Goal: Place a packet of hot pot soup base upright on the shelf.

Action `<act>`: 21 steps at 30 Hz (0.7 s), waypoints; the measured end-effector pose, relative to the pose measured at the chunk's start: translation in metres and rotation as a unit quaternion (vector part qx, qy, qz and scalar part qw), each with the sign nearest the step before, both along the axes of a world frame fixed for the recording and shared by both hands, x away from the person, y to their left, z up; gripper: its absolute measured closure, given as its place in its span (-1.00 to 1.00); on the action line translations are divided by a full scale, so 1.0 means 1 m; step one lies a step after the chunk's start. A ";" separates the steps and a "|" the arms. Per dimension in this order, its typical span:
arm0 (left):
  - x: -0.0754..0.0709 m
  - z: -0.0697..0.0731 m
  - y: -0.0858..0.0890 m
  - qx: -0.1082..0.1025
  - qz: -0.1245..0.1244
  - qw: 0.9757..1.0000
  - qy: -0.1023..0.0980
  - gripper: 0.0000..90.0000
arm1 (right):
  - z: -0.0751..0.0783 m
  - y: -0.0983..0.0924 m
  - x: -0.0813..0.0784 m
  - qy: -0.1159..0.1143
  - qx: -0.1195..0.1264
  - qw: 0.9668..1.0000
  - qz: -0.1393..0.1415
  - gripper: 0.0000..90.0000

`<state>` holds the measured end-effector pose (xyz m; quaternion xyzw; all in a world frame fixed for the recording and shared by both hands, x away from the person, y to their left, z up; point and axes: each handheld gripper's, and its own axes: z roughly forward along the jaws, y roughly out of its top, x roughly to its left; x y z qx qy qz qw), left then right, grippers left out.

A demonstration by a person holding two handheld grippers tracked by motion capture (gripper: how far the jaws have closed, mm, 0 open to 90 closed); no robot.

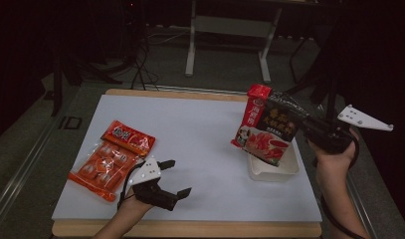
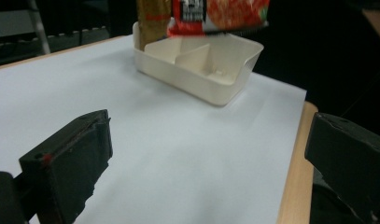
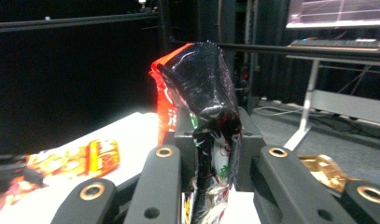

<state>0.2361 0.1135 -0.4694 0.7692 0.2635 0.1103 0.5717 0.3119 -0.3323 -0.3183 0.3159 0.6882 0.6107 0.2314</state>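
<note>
My right tool (image 1: pixel 300 123) clamped on dark sauce packet (image 1: pixel 269 130), held tilted above cream tray (image 1: pixel 272 170) | my left tool (image 1: pixel 176 178) jaws apart, holding nothing, low over white surface (image 1: pixel 200 129) | orange packet (image 1: pixel 113 158) lies left.

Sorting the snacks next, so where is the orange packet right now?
In the high view the orange packet lies flat on the white sheet at the left, just beyond the open left gripper.
</note>
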 end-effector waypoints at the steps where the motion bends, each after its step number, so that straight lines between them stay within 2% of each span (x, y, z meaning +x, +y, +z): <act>1: -0.002 -0.005 0.002 0.003 0.002 1.000 0.000 -0.97 | 0.001 -0.002 0.002 -0.003 -0.001 1.000 -0.004 0.71; 3: -0.003 -0.010 0.005 0.001 0.006 1.000 0.009 -0.97 | 0.001 -0.010 0.011 -0.009 -0.008 1.000 -0.009 0.71; 5: -0.003 -0.014 0.008 -0.003 0.008 1.000 0.018 -0.97 | 0.000 -0.016 0.018 -0.007 -0.007 1.000 -0.016 0.71; 9: -0.006 -0.019 0.013 -0.013 0.013 1.000 0.015 -0.97 | 0.001 -0.025 0.028 -0.001 -0.016 1.000 -0.021 0.70; 11: -0.006 -0.021 0.013 -0.026 0.012 0.999 0.018 -0.97 | 0.001 -0.029 0.033 0.001 -0.024 0.999 -0.026 0.70; 19: -0.010 -0.028 0.013 -0.024 0.010 1.000 0.002 -0.97 | -0.009 -0.035 0.046 0.010 -0.048 0.998 -0.047 0.70; 21: -0.012 -0.029 0.014 -0.019 0.011 1.000 -0.002 -0.97 | -0.014 -0.038 0.052 0.018 -0.051 0.997 -0.049 0.70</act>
